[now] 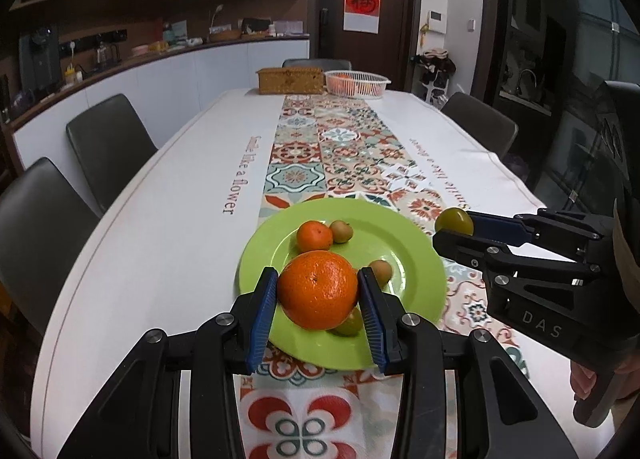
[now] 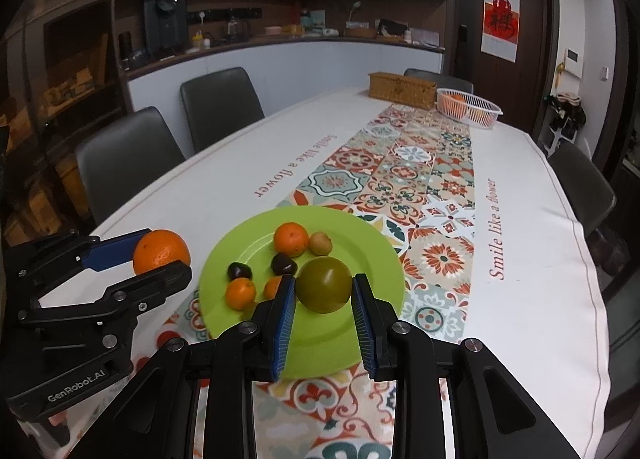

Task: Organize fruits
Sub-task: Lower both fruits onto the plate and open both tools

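My left gripper is shut on a large orange and holds it above the near side of the green plate. My right gripper is shut on a round green fruit above the plate's near right part. Each gripper shows in the other view, the right gripper with the green fruit and the left gripper with the orange. On the plate lie a small orange, a small brown-green fruit, two dark fruits and small orange fruits.
A white basket with oranges and a wicker box stand at the table's far end. A patterned runner runs down the white tablecloth. Dark chairs line both sides of the table.
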Motion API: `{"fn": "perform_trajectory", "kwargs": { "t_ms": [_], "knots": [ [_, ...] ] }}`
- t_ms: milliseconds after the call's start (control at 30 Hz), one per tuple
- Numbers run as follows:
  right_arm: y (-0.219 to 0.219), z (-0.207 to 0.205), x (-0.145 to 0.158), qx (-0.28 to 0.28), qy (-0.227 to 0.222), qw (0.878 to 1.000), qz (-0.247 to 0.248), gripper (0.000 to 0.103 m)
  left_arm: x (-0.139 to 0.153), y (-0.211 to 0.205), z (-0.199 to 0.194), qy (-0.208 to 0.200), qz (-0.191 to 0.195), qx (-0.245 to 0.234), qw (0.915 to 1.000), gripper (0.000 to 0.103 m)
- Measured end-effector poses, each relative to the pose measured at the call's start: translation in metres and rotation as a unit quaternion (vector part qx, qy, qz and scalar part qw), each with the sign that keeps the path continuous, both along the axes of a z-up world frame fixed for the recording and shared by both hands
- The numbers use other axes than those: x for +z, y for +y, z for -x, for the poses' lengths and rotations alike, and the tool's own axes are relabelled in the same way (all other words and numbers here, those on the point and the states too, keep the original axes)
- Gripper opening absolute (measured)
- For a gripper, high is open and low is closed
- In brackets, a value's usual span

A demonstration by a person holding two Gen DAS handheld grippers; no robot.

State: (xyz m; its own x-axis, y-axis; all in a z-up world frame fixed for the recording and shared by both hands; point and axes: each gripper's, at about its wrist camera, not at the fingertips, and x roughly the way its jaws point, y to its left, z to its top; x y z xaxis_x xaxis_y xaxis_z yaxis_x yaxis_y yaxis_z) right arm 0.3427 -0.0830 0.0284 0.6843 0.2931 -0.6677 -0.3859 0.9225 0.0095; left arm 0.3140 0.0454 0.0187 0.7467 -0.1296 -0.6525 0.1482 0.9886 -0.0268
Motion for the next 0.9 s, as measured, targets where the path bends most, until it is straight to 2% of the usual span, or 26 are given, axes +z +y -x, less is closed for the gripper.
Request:
{"fn": "perform_trajectory", "kwargs": {
  "t_ms": [200,500,867,900],
  "knots": [
    [0.011,-0.030,-0.018,-0.001,0.023,1.000,0.017,0.030,-0.018,0.005,-0.027,0.017,-0.014,-0.008,0.9997,0.040],
    [0.017,-0.058,-0.039,-0.001,0.048,0.998,0.026,0.030,-0.040,0.010,-0.059,0.050,-0.010,-0.014,0.9986,0.040],
    [0.016,-0.073,-0.052,-0.005,0.059,0.998,0.020,0.030,-0.051,0.007,-0.070,0.059,-0.016,-0.016,0.9980,0.041],
    [0.016,-0.073,-0.052,-0.006,0.059,0.998,0.018,0.031,-0.051,0.007,-0.069,0.058,-0.015,-0.017,0.9981,0.043]
  ]
}}
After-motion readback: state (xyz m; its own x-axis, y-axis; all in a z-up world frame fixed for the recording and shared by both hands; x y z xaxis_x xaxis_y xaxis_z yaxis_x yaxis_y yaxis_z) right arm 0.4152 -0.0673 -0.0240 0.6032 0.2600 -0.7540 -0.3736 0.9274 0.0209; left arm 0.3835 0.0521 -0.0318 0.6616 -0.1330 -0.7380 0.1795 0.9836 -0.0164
